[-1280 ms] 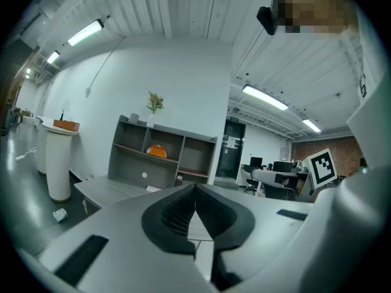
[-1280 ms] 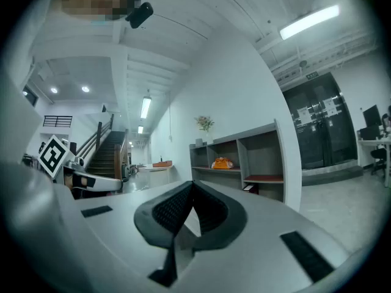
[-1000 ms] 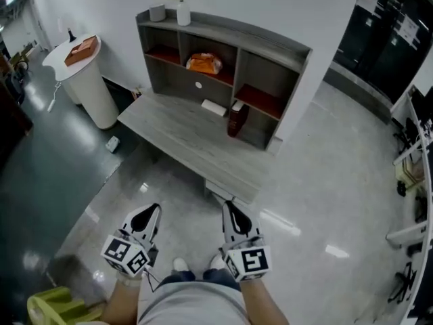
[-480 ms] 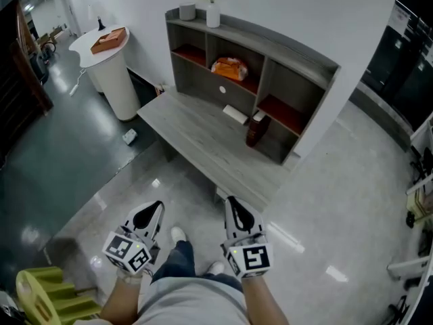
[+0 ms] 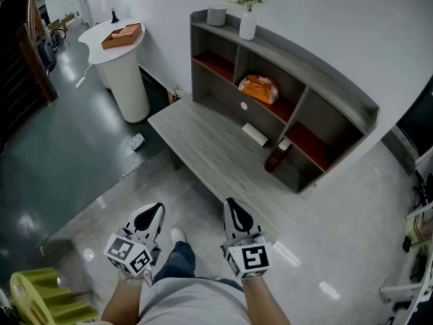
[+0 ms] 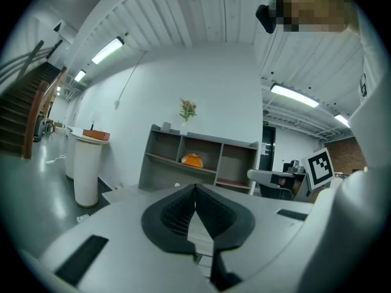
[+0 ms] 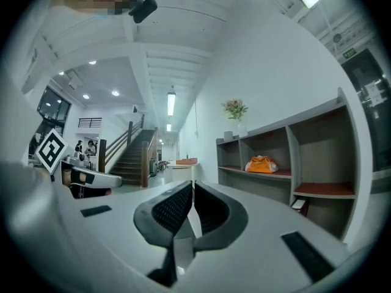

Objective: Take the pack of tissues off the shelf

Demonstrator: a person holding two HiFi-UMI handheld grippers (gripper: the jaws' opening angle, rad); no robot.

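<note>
The pack of tissues (image 5: 258,89) is orange and lies in the middle upper compartment of a grey shelf unit (image 5: 348,93) with red boards. It also shows far off as the tissue pack (image 6: 192,160) in the left gripper view and as the tissue pack (image 7: 261,164) in the right gripper view. My left gripper (image 5: 156,210) and right gripper (image 5: 229,203) hang side by side over the floor, well short of the shelf. Both are shut with nothing between the jaws, as the left gripper (image 6: 195,187) and right gripper (image 7: 192,185) show in their own views.
A low grey table (image 5: 196,137) stands before the shelf, carrying a flat white box (image 5: 256,134) and a dark red bottle (image 5: 276,156). A flower vase (image 5: 247,24) and a grey cup (image 5: 216,15) top the shelf. A white pedestal (image 5: 125,73) stands left; a yellow-green object (image 5: 40,300) lies at lower left.
The shelf and table have slid to the right in the head view as the person moved. Both grippers stay shut in the same place before the body.
</note>
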